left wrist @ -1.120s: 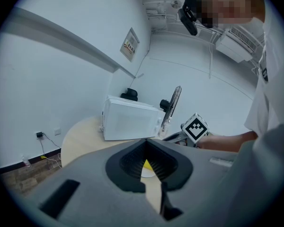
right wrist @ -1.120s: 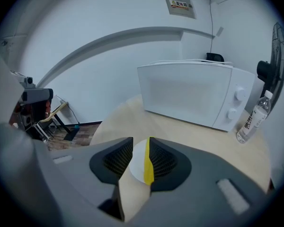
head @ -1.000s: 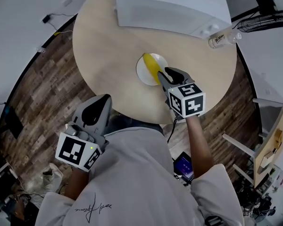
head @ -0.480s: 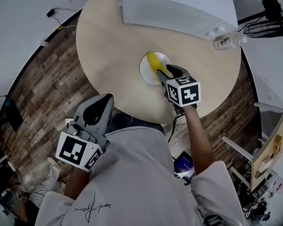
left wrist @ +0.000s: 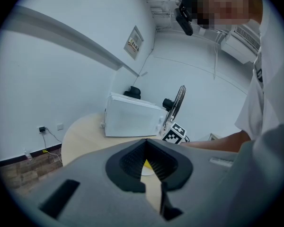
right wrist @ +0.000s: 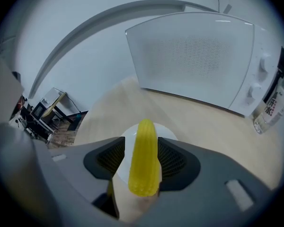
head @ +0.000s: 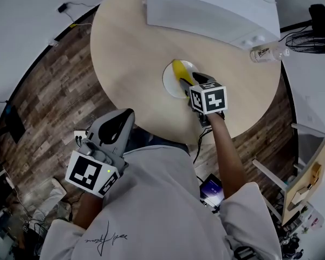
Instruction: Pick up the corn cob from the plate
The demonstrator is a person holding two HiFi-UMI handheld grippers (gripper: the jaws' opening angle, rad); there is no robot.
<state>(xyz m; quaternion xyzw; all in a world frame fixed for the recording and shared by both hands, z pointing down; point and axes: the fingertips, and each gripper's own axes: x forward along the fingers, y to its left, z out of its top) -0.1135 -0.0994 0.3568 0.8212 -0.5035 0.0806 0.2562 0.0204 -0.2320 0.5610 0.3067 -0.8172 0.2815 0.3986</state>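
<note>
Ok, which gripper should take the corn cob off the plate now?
The right gripper. Its jaws are opening with the corn cob between them, over the plate. The left gripper hangs off the table edge by the person's body, jaws together, far from the cob.

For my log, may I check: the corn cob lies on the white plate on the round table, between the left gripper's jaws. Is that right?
Not quite: it is the right gripper, not the left gripper, whose opening jaws stand around the corn cob on the white plate on the round table. The right gripper view shows this.
</note>
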